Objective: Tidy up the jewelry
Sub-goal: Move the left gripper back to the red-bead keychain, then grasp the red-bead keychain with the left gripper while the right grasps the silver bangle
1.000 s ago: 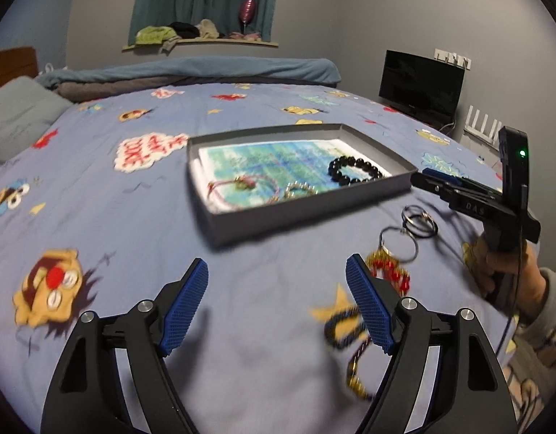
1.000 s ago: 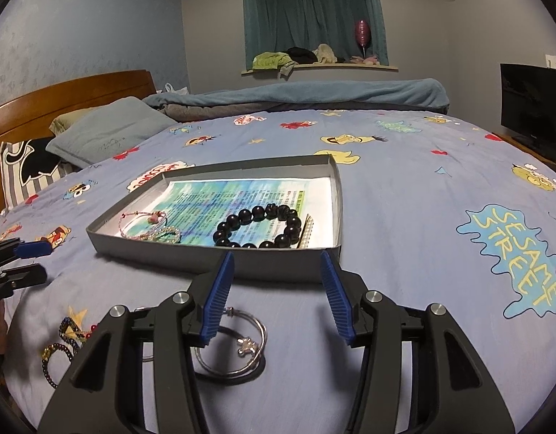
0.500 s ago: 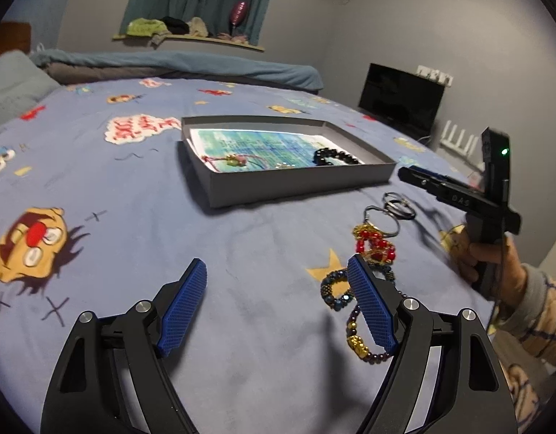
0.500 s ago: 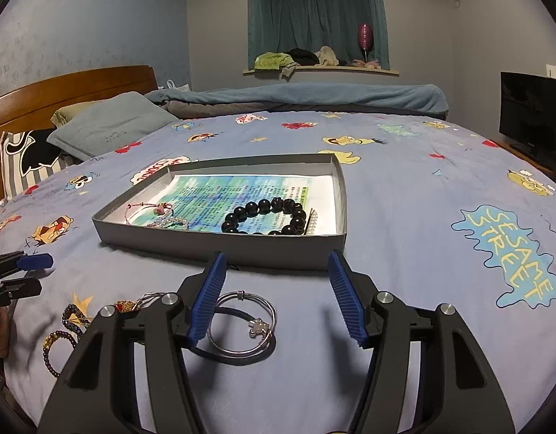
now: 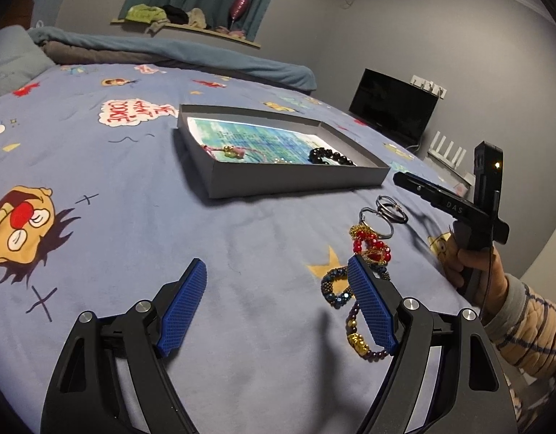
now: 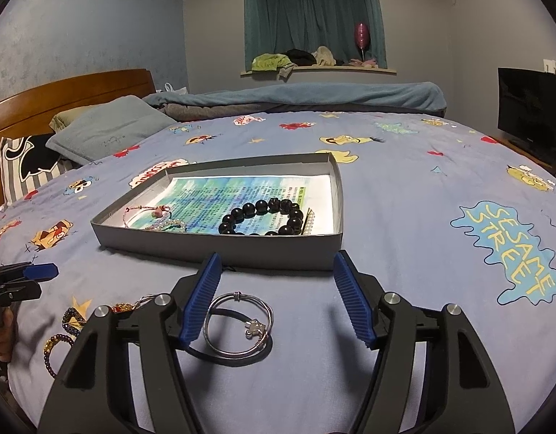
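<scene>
Right gripper fingers are apart and have just been opening, w/ nothing clamped; the silver bangle lies on the bed just beside its left finger. Left gripper is wide apart too, empty, w/ the beaded bracelets by its right finger. The gray tray already holds a black bead bracelet. Risk imo: the bangle is thin and flat on soft bedding, so the fingers could pinch the sheet or flick it away.
</scene>
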A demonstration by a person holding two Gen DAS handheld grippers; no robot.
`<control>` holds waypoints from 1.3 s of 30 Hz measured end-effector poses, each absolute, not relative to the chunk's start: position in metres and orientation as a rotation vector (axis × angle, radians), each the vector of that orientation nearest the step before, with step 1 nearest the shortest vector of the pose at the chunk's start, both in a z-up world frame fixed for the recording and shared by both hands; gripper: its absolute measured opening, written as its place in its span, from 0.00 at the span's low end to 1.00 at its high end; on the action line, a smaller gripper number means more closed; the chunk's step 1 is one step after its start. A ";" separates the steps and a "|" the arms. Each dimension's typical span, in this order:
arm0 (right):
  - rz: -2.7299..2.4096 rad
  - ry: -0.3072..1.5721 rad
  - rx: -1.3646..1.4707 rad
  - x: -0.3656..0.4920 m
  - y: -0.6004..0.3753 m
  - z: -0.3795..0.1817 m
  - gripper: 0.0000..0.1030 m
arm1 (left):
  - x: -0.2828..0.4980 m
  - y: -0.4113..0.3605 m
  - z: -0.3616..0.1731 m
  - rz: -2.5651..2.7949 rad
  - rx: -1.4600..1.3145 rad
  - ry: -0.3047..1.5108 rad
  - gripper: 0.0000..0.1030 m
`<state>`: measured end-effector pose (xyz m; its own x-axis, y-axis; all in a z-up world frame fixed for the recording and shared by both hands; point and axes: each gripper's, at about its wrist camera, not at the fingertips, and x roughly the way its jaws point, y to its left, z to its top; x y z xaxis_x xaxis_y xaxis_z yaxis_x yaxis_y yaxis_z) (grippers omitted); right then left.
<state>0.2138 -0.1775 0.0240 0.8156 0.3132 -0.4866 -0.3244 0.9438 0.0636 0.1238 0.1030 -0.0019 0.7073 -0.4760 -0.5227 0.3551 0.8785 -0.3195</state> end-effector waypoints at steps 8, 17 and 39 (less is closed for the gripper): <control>0.349 0.502 -0.003 0.211 -0.182 0.025 0.64 | 0.124 0.092 0.001 -0.423 -0.135 0.642 0.78; 0.376 0.498 0.038 0.199 -0.192 0.028 0.64 | 0.110 0.050 0.008 -0.438 -0.010 0.609 0.78; 0.425 0.555 0.043 0.192 -0.189 0.022 0.64 | 0.156 -0.025 -0.002 -0.446 0.050 0.720 0.52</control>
<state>0.1918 -0.1889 0.0220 0.7653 0.4029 -0.5020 -0.3799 0.9123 0.1530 0.1564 -0.0250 -0.0015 0.6621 -0.3774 -0.6474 0.4115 0.9051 -0.1068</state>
